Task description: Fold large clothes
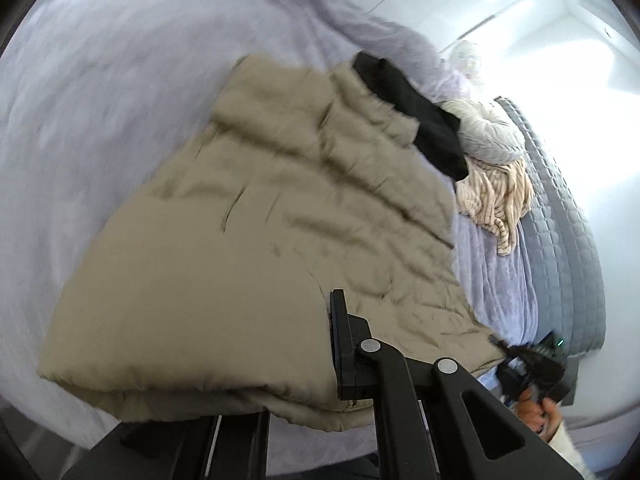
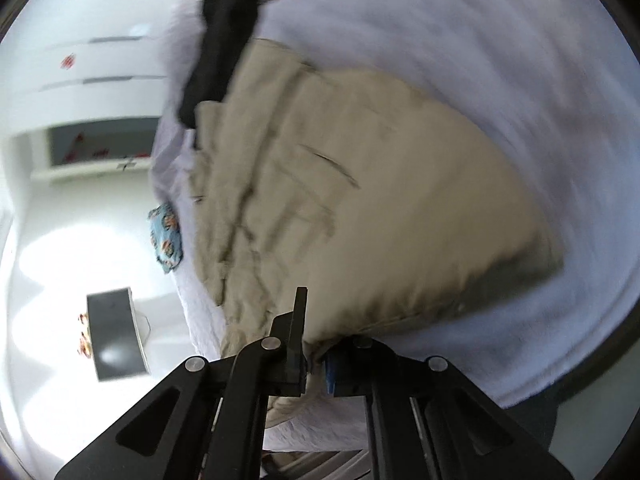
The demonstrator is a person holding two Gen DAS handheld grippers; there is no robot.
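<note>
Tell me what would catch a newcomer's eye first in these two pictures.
The big crumpled khaki cloth garment fills the middle, spread over the pale lilac fleecy bed cover. The left tongs and right tongs each pinch its near edge. At its far end a black garment lies across it, beside a heap of cream ribbed knitwear.

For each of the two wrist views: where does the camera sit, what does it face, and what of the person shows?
Left wrist: on the left gripper, facing along the beige garment toward the clothes pile; the right gripper and hand show.
Right wrist: on the right gripper, clamped on the garment's corner, facing across the bed; no hand shows.
Shared: garment, black cloth, bed.
</note>
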